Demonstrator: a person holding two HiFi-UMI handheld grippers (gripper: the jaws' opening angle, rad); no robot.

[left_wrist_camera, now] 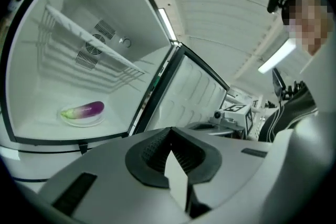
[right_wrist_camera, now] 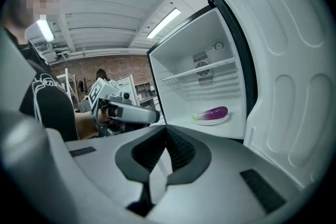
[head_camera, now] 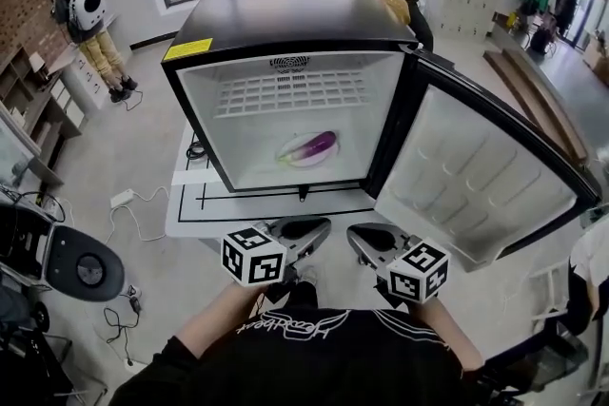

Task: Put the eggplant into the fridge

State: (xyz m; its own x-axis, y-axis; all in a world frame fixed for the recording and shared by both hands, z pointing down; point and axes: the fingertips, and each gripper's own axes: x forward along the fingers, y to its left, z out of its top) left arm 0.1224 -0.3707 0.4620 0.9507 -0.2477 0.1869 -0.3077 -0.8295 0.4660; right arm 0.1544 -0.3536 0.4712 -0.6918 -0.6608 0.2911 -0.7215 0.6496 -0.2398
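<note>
Eggplant (head_camera: 318, 145) lies on a plate (head_camera: 288, 159) on the fridge (head_camera: 285, 24) floor, under the wire shelf (head_camera: 285, 92), ahead of both grippers and well apart from them. Left gripper (head_camera: 306, 227) is clenched on nothing, its jaws together with only air in front. Right gripper (head_camera: 367, 239), just beside it, is likewise clenched and empty. Door (head_camera: 476, 181) hangs wide open, ahead and to the right of the right gripper. The placing looks done, so the step in hand is likely shutting the door. To do that well, the right gripper should probably reach out to the door's free edge, on the side away from the hinge, and push with the flat of its closed jaws instead of trying to pinch the panel. A steady sweep leftward across the opening should seat the seal, whereas a slam may jolt the plate. The left gripper had best hold low, out of the door's path.
</note>
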